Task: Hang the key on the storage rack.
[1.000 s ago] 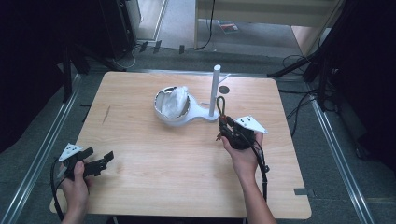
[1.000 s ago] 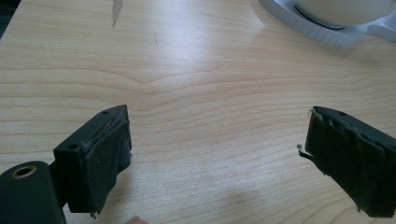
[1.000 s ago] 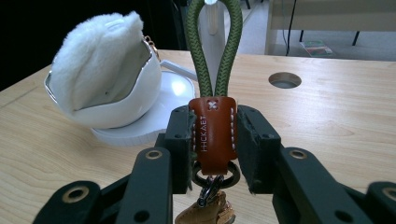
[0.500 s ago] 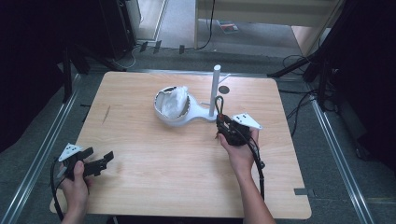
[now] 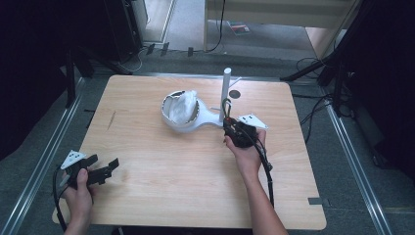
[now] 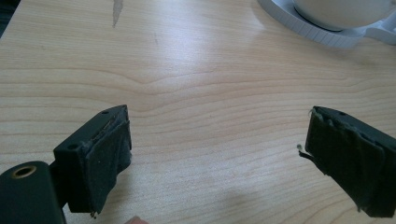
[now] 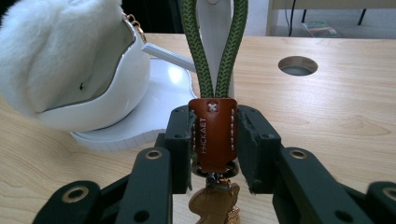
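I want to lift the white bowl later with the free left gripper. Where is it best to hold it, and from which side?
Probably by the bowl's upper rim on its left, coming from the open left gripper. The rim is thin, while the body is round and wide. A fluffy white item fills the inside, and the post and right gripper crowd the right side.

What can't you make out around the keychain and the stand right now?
- Green cord loop: its top is cut off by the right gripper view's upper edge, so whether it is over the white post is unclear; too small in the high view.
- Brass charm under the leather tab: hidden by the right gripper and the bottom edge.
- White bowl contents: covered by white fluff.
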Tool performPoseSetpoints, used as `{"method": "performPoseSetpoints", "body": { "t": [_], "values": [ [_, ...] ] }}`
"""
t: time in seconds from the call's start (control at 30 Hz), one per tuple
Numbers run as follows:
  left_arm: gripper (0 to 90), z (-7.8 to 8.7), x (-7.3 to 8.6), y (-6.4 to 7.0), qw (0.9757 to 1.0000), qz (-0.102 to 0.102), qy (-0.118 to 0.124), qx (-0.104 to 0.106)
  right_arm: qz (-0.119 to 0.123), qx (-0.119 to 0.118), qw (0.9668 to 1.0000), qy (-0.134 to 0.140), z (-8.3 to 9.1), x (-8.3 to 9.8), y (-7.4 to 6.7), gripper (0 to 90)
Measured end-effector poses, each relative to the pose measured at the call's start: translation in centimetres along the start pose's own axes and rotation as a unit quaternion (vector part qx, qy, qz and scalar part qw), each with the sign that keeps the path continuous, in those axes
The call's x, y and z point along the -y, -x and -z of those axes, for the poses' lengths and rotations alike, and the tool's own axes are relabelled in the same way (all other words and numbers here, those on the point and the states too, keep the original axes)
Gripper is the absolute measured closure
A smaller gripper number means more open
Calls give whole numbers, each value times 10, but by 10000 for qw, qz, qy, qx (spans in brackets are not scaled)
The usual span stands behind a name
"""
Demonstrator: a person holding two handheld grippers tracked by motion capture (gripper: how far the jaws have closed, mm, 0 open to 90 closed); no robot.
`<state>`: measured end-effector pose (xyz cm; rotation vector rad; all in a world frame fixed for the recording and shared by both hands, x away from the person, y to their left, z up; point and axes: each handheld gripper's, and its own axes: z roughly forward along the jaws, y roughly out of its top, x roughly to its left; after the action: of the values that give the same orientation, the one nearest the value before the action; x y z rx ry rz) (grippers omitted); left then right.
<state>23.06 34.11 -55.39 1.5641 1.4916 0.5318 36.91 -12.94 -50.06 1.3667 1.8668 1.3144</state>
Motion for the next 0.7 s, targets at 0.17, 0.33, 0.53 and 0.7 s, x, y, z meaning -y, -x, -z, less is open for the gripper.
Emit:
{"method": "performPoseSetpoints", "body": {
  "t": [0.17, 0.33, 0.53, 0.7],
  "values": [
    [77, 0, 0, 0, 10000, 2, -1, 1, -102, -36, 9999, -22, -5, 0, 1, 688],
    [77, 0, 0, 0, 10000, 1, -2, 1, -132, 17, 9999, -29, -5, 0, 4, 601],
    [77, 0, 0, 0, 10000, 3, -3, 3, -159, 29, 9999, -11, 0, -1, 7, 518],
    [77, 0, 0, 0, 10000, 6, -4, 1, -10, 43, 10000, -35, 8, -1, 10, 428]
  ]
}}
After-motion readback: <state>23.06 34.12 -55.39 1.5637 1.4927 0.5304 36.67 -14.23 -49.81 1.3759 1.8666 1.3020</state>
